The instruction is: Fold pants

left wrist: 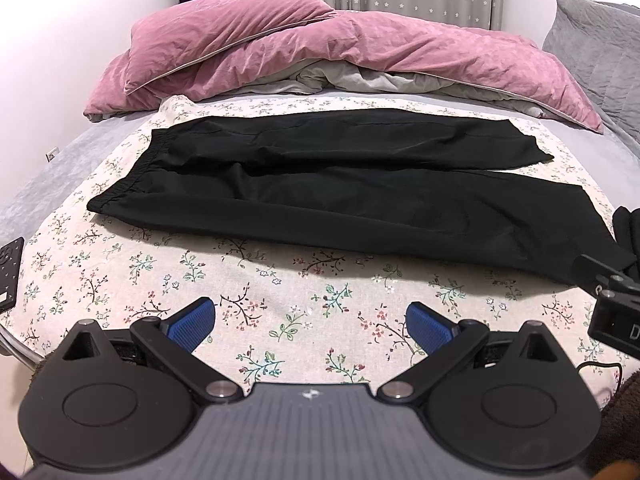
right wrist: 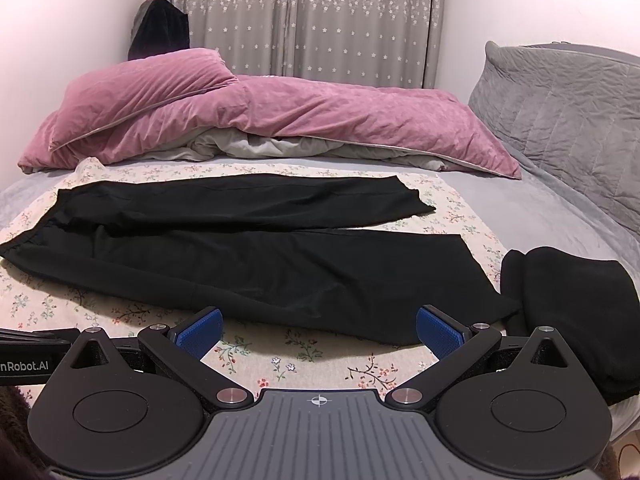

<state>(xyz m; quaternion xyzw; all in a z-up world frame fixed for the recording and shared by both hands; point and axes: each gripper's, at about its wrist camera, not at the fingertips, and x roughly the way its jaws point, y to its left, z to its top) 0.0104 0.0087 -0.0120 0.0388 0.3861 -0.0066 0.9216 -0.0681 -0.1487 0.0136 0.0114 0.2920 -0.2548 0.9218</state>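
Black pants (left wrist: 320, 188) lie spread flat on a floral cloth (left wrist: 240, 280) on the bed, waistband to the left, both legs running right; they also show in the right wrist view (right wrist: 248, 264). My left gripper (left wrist: 310, 326) is open and empty, hovering over the floral cloth in front of the near leg. My right gripper (right wrist: 318, 330) is open and empty, just in front of the near leg's hem end. The right gripper's body shows at the right edge of the left wrist view (left wrist: 612, 300).
A pink duvet (left wrist: 320, 48) is bunched along the far side of the bed. A folded black garment (right wrist: 572, 312) lies right of the pants. A grey quilted headboard (right wrist: 568, 120) stands at right. A dark phone (left wrist: 10, 272) lies at the left edge.
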